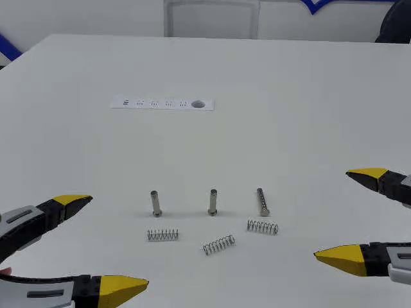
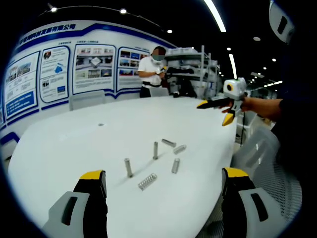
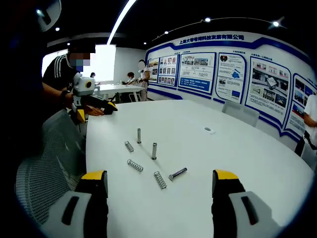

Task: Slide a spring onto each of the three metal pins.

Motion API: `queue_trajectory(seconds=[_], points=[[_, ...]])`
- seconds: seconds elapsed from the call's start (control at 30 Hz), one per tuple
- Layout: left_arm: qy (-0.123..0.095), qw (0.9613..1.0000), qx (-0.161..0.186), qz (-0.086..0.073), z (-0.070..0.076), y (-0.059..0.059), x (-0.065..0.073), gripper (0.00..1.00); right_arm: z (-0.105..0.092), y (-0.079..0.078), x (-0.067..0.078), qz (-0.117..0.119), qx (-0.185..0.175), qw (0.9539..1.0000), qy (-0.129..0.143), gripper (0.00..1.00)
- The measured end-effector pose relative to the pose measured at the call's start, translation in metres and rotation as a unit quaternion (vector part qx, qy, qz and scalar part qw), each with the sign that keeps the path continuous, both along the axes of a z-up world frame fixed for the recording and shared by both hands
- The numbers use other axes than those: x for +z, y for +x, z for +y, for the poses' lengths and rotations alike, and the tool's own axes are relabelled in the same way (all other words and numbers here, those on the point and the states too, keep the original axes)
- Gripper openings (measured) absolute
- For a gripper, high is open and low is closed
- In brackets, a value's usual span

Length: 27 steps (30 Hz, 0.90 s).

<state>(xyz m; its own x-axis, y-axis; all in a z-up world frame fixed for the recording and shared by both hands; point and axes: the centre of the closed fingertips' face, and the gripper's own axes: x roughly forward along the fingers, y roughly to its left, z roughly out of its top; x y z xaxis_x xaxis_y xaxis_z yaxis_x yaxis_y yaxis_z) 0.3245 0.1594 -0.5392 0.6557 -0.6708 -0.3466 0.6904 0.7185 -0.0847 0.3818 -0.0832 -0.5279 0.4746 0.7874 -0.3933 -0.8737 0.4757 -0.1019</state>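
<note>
At the left edge of the head view, the left gripper [image 1: 119, 240] hovers low over the white table [image 1: 289, 96], its yellow-tipped jaws wide apart and holding nothing. Further in, the left pin [image 1: 155, 203] stands upright on its flat head, with the left spring [image 1: 162, 235] lying on its side just in front of it. The middle spring [image 1: 219, 244] lies at a slant a little nearer the person, in front of the middle pin [image 1: 212, 201], which also stands upright. The right pin [image 1: 262, 201] lies flat on the table, and the right spring [image 1: 262, 226] lies just beside its head. No spring is on a pin. Beyond the row, a white socket strip [image 1: 162, 103] sits flush in the table. At the right edge, the right gripper [image 1: 331, 213] hovers with its jaws spread and empty.
</note>
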Motion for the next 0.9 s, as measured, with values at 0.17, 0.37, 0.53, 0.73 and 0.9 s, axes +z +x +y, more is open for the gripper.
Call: queue_trajectory(seconds=[0.17,0.37,0.53,0.73,0.9], points=[[0.000,1.0000,0.002,0.003,0.001,-0.002,-0.002,0.98,0.001,0.001,0.001,0.001,-0.001,1.0000,0.004,0.88],[0.002,1.0000,0.003,0.005,0.002,-0.003,-0.003,0.98,0.001,0.002,0.002,0.001,-0.003,1.0000,0.006,0.87],[0.003,1.0000,0.004,0.006,0.002,-0.004,-0.003,0.98,0.001,0.000,0.000,0.005,-0.003,1.0000,0.004,0.87],[0.002,1.0000,0.001,0.003,-0.001,-0.005,0.000,0.98,-0.001,0.003,-0.001,0.007,-0.009,0.9999,0.002,0.87],[0.001,1.0000,0.001,0.002,-0.003,-0.005,0.002,0.98,-0.002,0.014,0.005,0.002,-0.020,0.9998,-0.003,0.85]])
